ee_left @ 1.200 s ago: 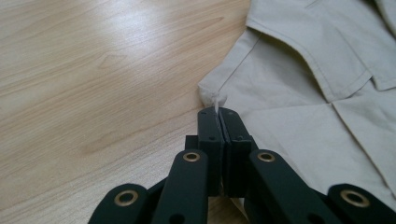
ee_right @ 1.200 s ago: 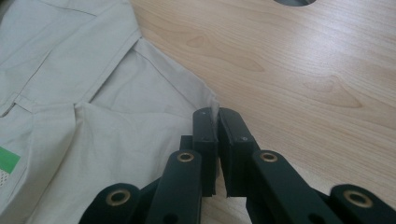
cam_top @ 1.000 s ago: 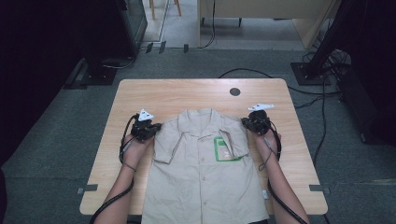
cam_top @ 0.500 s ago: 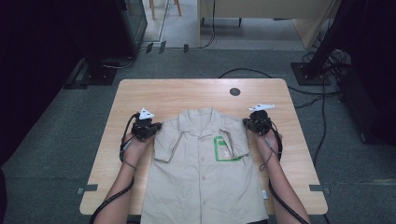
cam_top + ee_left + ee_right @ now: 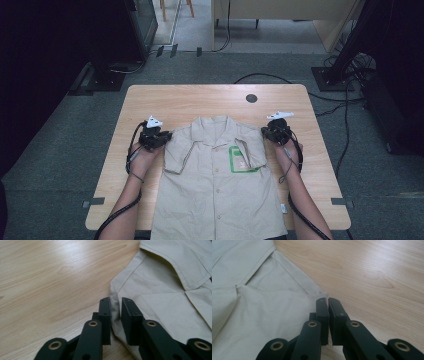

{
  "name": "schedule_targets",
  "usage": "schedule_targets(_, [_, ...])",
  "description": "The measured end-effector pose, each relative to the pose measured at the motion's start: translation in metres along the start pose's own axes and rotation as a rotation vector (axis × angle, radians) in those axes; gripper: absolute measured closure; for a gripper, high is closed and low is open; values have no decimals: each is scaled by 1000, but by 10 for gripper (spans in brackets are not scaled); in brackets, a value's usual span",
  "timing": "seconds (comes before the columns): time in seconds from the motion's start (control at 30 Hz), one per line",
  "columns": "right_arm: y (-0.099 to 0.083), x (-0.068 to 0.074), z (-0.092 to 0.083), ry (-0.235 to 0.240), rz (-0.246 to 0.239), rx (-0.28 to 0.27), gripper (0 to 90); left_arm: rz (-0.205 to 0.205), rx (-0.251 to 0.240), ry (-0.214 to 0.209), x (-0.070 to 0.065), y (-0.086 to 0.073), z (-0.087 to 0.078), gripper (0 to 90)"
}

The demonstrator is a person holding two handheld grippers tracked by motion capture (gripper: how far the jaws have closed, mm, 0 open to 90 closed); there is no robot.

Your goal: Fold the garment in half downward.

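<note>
The left gripper [image 5: 115,312], its jaws just opening off the shoulder edge of the shirt [image 5: 220,185] lying flat mid-table [image 5: 190,100], is letting go, while the right gripper [image 5: 328,307] pinches the other shoulder and likely must release next.

The left gripper [image 5: 115,312] rises from the bottom edge, its two black jaws standing a little apart after just having been opening. Between them runs the folded edge of a beige shirt [image 5: 160,290], a narrow ridge of cloth lying in the gap with the pads not pressing on it. The shirt spreads ahead and to the right of the jaws, its sleeve folded flat over the body with a stitched seam crossing well ahead. To the left of the jaws and ahead lies the bare light wooden table [image 5: 50,277].
</note>
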State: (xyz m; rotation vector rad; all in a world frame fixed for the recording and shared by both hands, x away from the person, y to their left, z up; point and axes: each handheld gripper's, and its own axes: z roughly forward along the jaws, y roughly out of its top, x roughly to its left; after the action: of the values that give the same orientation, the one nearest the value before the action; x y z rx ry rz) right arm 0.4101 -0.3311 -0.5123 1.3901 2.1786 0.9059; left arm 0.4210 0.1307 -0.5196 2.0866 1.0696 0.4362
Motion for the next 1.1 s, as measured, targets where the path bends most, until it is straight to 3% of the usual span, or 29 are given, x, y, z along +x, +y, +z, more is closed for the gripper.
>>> schedule_targets(0.17, [3,-4,-9,8,16,-43,856,25,-4,23,-1,0,0,644])
schedule_targets(0.23, [5,-4,-13,21,14,-61,828,31,-19,10,-1,1,-3,582])
schedule_targets(0.33, [10,-3,-14,47,-14,-66,768,39,-79,-1,-3,4,-7,507])
schedule_targets(0.4, [12,-1,-13,72,-25,-60,717,22,-94,-40,-2,6,-7,489])
schedule_targets(0.47, [13,1,-12,107,-25,-66,660,18,-81,-85,-2,9,-6,400])
schedule_targets(0.57, [14,1,-10,149,-6,-59,571,56,-49,-77,-6,13,-6,323])
schedule_targets(0.63, [15,2,-9,126,-11,-62,552,80,-44,-71,-9,15,-7,301])
schedule_targets(0.77, [17,3,-10,134,-18,-78,424,92,-31,-109,-10,20,-5,228])
schedule_targets(0.83, [19,5,-9,140,-34,-78,421,116,-22,-131,-10,21,-4,228])
schedule_targets(0.87, [20,6,-9,144,-47,-76,449,128,-24,-130,-11,22,-4,274])
schedule_targets(1.1, [26,14,-6,189,-115,-97,484,147,-7,-171,-12,27,5,397])
